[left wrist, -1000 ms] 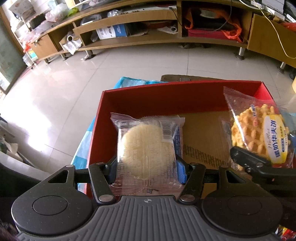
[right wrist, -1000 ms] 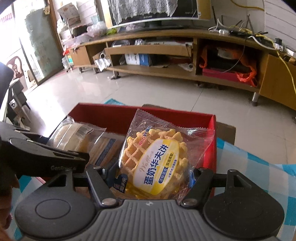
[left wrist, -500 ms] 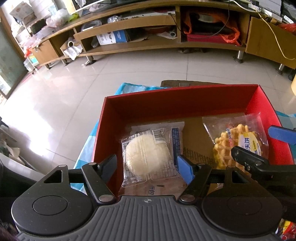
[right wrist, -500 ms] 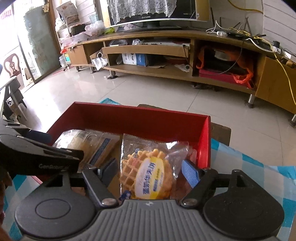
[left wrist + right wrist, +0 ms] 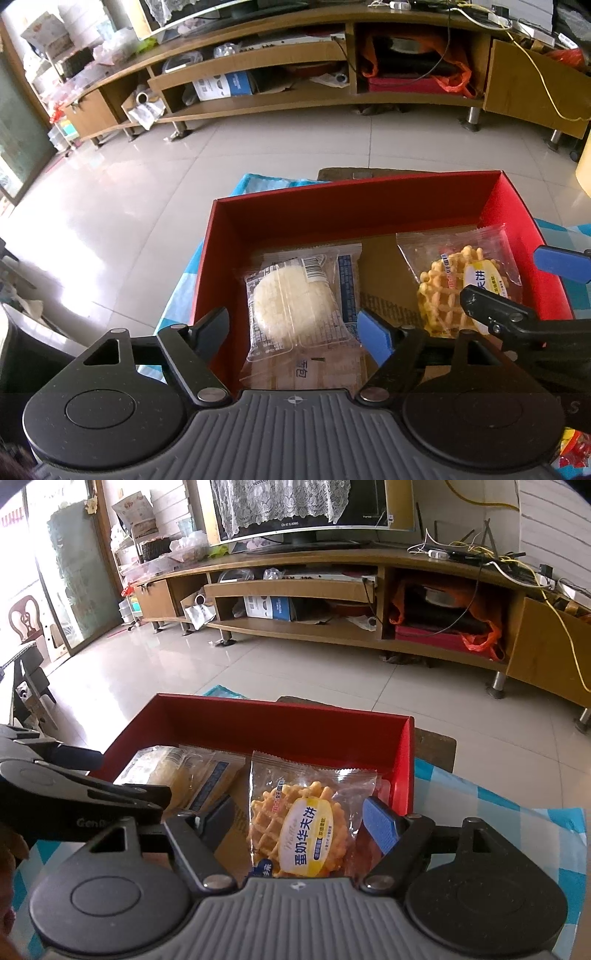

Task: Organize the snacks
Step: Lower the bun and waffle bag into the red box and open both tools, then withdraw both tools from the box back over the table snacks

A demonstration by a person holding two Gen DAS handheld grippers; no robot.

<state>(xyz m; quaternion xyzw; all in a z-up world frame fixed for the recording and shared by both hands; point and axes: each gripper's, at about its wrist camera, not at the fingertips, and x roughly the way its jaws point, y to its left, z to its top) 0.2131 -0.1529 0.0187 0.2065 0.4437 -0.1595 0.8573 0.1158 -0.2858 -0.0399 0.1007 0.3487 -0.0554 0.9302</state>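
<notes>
Lying in the red box [image 5: 295, 210], rice cake packet [image 5: 295, 306] between the opening left gripper [image 5: 295, 326].

In the box [image 5: 280, 218], rice cake packet [image 5: 295, 302] left; waffle packet [image 5: 454, 284] right.

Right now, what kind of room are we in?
Most likely a home living room: a television stands on a long wooden media cabinet with cluttered shelves, above a glossy tiled floor.
</notes>
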